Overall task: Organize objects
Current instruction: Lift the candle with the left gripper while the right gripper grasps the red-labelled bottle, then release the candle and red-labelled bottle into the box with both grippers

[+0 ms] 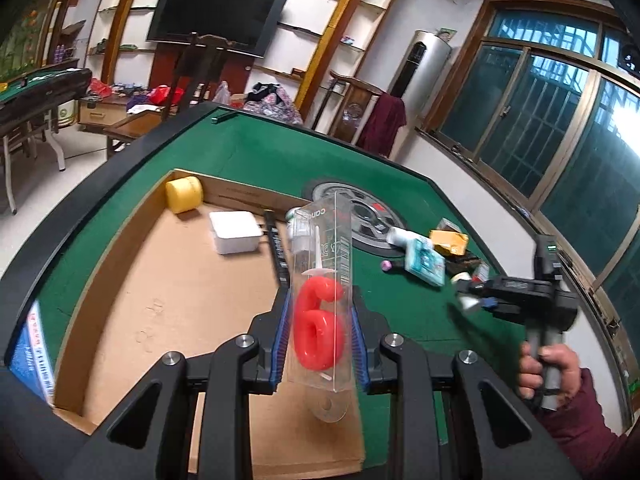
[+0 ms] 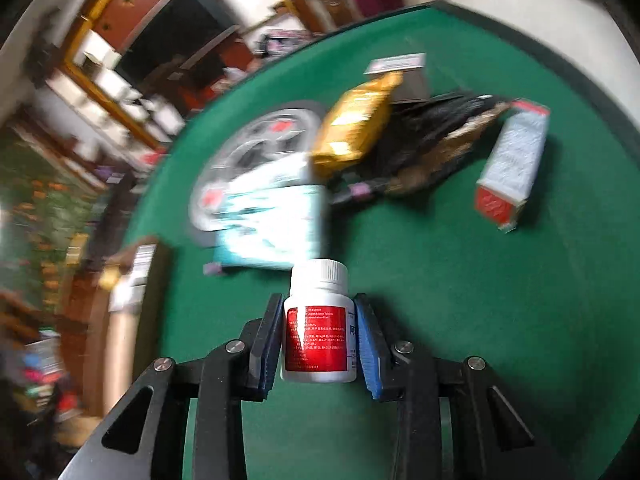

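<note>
We find the left gripper [image 1: 320,340] clamped on a clear candle pack [image 1: 324,304] showing a red "6"; the right gripper [image 2: 318,340] grips a red-labelled white bottle [image 2: 318,328], print unreadable.

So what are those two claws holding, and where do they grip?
Left gripper: clear plastic case with red six candle, lower sides. Right gripper: white red-labelled pill bottle, body sides.

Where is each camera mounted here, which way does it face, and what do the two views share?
Left wrist: on the left gripper, looking down over a cardboard box; it clamps a clear candle pack; the person's hand holds the right gripper.
Right wrist: on the right gripper, clamping a white pill bottle, facing the pile.
Shared: green table, yellow packet.
</note>
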A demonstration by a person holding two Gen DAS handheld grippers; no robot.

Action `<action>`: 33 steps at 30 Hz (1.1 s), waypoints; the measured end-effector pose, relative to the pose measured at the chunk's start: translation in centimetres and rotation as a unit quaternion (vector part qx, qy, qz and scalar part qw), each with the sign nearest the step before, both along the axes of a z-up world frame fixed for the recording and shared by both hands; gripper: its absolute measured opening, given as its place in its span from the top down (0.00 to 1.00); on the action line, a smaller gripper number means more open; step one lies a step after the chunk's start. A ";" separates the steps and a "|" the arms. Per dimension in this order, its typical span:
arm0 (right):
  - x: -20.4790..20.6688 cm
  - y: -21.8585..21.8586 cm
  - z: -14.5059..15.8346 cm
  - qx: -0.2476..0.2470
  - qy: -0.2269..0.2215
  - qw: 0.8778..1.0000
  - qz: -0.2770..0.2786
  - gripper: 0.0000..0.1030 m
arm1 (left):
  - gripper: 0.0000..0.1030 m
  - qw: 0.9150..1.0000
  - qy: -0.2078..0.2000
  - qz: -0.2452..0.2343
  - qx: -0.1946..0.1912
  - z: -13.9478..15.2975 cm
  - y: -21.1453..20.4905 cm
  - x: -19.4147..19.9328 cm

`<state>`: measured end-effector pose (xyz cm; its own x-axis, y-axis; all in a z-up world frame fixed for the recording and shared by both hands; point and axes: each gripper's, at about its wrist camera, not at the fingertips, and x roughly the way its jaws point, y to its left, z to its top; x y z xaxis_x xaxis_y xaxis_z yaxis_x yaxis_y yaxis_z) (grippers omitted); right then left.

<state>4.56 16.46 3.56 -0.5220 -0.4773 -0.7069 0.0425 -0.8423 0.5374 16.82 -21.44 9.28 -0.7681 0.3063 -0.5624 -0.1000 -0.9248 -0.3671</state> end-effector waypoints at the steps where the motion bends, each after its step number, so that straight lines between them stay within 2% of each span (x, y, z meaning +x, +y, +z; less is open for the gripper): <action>1: 0.2 -0.6 0.6 -0.014 0.005 1.000 0.013 0.64 | 0.74 1.000 -0.004 0.007 -0.003 0.0 -0.4 -0.1; 5: 0.2 -5.6 2.9 -0.050 0.016 0.994 0.091 0.64 | 0.74 0.999 -0.021 0.030 -0.027 -0.1 -1.9 -0.8; 10: -0.6 -12.8 3.6 -0.061 0.005 0.983 0.171 0.64 | 0.74 0.996 -0.063 0.043 -0.054 -0.8 -3.6 -4.1; 14: -1.6 -19.4 2.5 -0.055 -0.020 0.974 0.220 0.63 | 0.74 0.992 -0.093 0.056 -0.071 -1.6 -5.0 -7.4; 18: -3.5 -24.6 0.6 -0.027 -0.039 0.971 0.235 0.63 | 0.74 0.987 -0.134 0.070 -0.063 -3.2 -6.7 -10.8; 22: -4.6 -26.7 -1.0 -0.014 -0.050 0.970 0.239 0.63 | 0.74 0.984 -0.157 0.073 -0.047 -4.6 -7.8 -12.2; 28: -5.0 -27.8 -1.4 -0.002 -0.053 0.968 0.245 0.63 | 0.74 0.984 -0.157 0.079 -0.013 -5.2 -8.9 -11.9; 30: -5.0 -28.2 -1.7 0.010 -0.050 0.967 0.251 0.63 | 0.69 0.985 -0.149 0.082 -0.002 -5.0 -9.3 -11.5; 32: -5.0 -28.2 -1.8 0.010 -0.052 0.966 0.254 0.62 | 0.56 0.987 -0.139 0.085 0.005 -4.6 -9.5 -11.0; 33: -5.0 -28.0 -1.8 0.007 -0.052 0.967 0.251 0.62 | 0.53 0.987 -0.136 0.088 0.009 -4.4 -9.6 -10.9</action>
